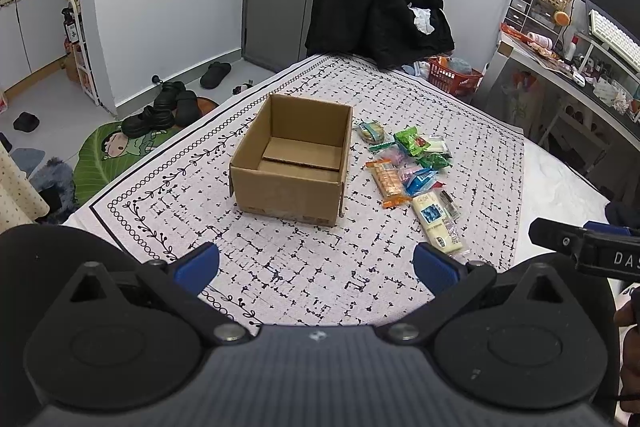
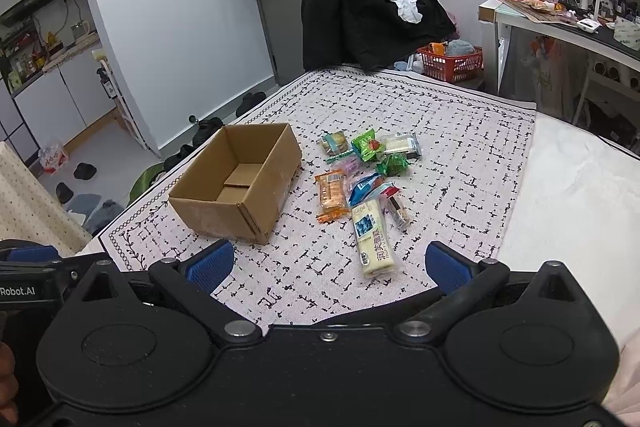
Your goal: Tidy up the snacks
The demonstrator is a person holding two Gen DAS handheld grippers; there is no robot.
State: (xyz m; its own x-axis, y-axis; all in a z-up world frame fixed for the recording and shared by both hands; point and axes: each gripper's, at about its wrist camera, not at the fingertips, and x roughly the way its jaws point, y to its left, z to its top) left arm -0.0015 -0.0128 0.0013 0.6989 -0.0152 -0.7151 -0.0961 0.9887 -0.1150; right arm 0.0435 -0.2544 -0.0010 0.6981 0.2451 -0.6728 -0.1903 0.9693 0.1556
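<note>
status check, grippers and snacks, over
Left gripper open, empty. Right gripper open, empty. Cardboard box empty, snack pile loose on cloth beside it. Nothing blocking.

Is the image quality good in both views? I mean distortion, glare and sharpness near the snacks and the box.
Left wrist view: strong fisheye bending at the edges, cardboard box and snack pile sharp, soft even light, faint shadows. Right wrist view: same bending, the long pale snack pack readable, slight sheen on wrappers, no strong glare.
</note>
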